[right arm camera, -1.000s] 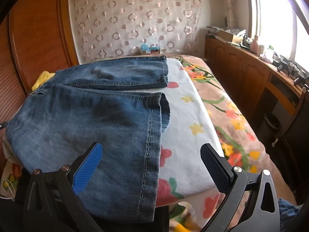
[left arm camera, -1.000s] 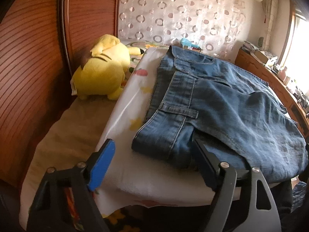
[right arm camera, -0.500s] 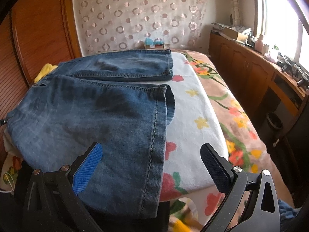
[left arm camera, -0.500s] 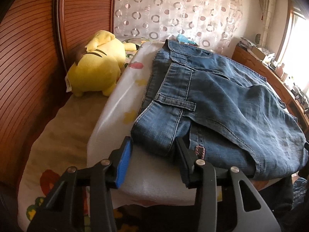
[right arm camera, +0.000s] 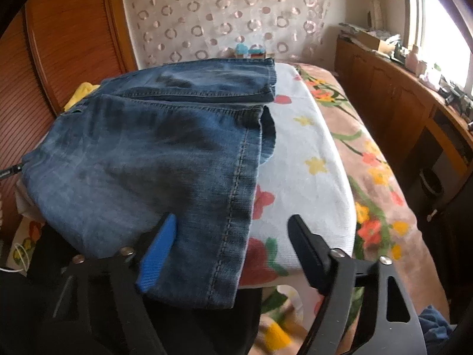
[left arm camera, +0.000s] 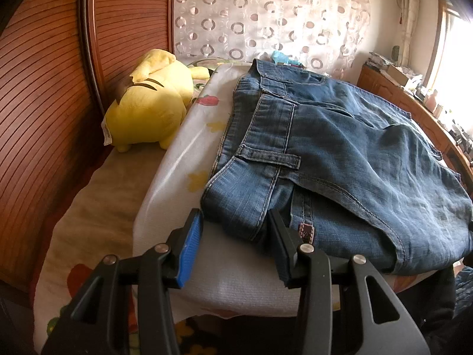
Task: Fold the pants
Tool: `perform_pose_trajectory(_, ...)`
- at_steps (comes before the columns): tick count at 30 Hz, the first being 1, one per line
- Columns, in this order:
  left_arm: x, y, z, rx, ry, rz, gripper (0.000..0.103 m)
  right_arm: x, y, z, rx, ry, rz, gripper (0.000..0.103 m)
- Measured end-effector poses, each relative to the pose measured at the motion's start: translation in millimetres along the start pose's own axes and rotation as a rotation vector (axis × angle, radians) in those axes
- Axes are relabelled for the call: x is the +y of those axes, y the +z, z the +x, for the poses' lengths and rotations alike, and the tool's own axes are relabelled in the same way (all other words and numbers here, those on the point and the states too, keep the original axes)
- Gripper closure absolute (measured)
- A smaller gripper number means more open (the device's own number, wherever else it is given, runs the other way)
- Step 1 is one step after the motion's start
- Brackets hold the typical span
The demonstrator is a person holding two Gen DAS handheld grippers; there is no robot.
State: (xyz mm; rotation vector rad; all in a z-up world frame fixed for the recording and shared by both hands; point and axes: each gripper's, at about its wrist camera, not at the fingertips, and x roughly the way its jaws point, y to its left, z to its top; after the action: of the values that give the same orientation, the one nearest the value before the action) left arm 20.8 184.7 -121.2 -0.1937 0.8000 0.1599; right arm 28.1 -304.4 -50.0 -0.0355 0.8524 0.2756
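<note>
Jeans [left arm camera: 340, 159]: blue denim, folded, lying on a white flowered cloth [left arm camera: 183, 159] spread over the bed; the waistband end is nearest the left gripper, the leg hems nearest the right one.
Left gripper [left arm camera: 233, 236]: fingers apart, one on each side of the near waistband corner, with denim between them but not pinched.
Right gripper [right arm camera: 233, 245]: fingers wide apart, straddling the hem edge that hangs over the cloth's front edge.
Plush toy [left arm camera: 150, 109]: yellow, beside the cloth, against the wooden headboard [left arm camera: 44, 88].
Curtain [right arm camera: 224, 14]: ring-patterned, behind the bed.
</note>
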Motion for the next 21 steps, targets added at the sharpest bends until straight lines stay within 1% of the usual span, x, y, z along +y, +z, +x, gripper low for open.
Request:
perform_pose_trajectory(1, -0.5, -0.2, 0.2, -0.002, -0.005, 0.000, 0.067, 0.8, -0.3, 0.0, 0.002, 0.008, -0.002, 0.034)
perform_pose_trajectory(3, -0.9, -0.2, 0.3, -0.005, -0.018, -0.010, 0.073, 2.7, -0.7, 0.6, 0.008, 0.028, -0.010, 0.045)
perform_pose_trajectory(5, -2.9, -0.3, 1.0, -0.006, -0.024, -0.005, 0.081, 4.1, -0.8, 1.8, 0.014, 0.052, -0.013, 0.061)
perform_pose_trajectory(7, -5.6, 0.6, -1.4, -0.016, -0.033, -0.008, 0.089, 4.9, -0.6, 1.8, 0.015, 0.071, -0.014, 0.070)
perform_pose_trajectory(8, -7.4, 1.5, -4.3, -0.025, -0.033, -0.006, 0.089, 5.2, -0.1, 1.6, 0.012, 0.070, -0.011, 0.076)
perform_pose_trajectory(9, -9.4, 3.5, -9.9, -0.044, -0.034, -0.003, 0.090, 4.9, 1.0, 1.2, 0.010, 0.065, -0.004, 0.079)
perform_pose_trajectory(10, -11.7, 5.1, -14.2, -0.058, -0.035, 0.000, 0.091, 3.7, 3.3, -0.7, -0.001, 0.063, 0.009, 0.085)
perform_pose_trajectory(11, -14.0, 7.5, -19.4, -0.074, -0.035, 0.004, 0.091, 3.4, 4.7, -2.5, -0.010, 0.060, 0.013, 0.097)
perform_pose_trajectory(13, -18.9, 14.9, -33.4, -0.116, -0.045, 0.017, 0.091, 2.8, 10.5, -6.7, -0.033, 0.041, 0.011, 0.098)
perform_pose_trajectory(17, -25.4, 31.4, -51.8, -0.172, -0.068, 0.035, 0.092, 7.0, 24.0, -16.2, -0.071, 0.048, -0.019, 0.103)
perform_pose_trajectory(21, -37.7, 51.1, -62.6, -0.216, -0.092, 0.064, 0.093, 14.8, 42.1, -20.6, -0.107, 0.055, -0.053, 0.103)
